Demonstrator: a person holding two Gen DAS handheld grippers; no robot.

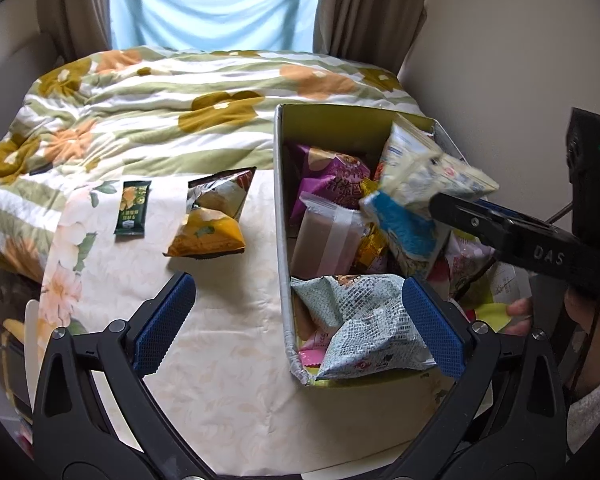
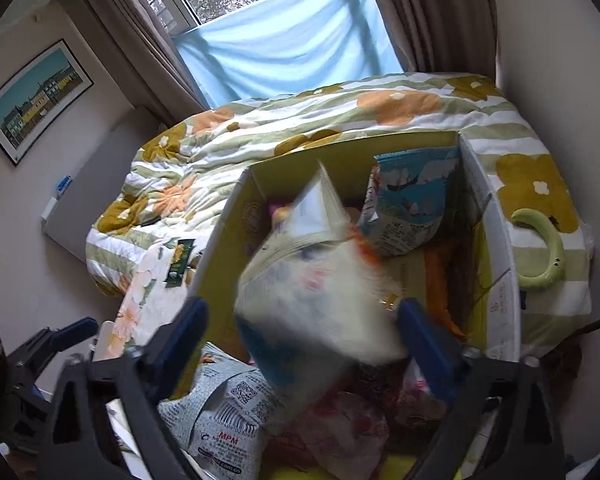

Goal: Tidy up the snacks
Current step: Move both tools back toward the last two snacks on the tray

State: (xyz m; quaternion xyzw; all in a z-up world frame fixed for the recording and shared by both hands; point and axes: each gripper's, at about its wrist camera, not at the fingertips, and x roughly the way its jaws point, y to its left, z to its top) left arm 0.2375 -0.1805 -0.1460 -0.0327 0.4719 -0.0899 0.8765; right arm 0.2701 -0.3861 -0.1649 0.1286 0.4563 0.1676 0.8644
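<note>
The cardboard box (image 1: 278,216) was crowded: a grey-green crinkled packet (image 1: 356,320) filled its near end, with a pink wrapped bar (image 1: 326,240) and a purple bag (image 1: 332,180) packed behind. Above the box's right part, the right gripper (image 2: 302,322) and a blurred white-and-blue packet (image 1: 416,200) between its fingers blocked the way in from above. Left of the box, the cream floral cloth (image 1: 204,360) lay open near the left gripper (image 1: 296,324), whose jaws stood wide; farther back left of the box lay only an orange packet (image 1: 212,220) and a small dark green sachet (image 1: 132,208).
</note>
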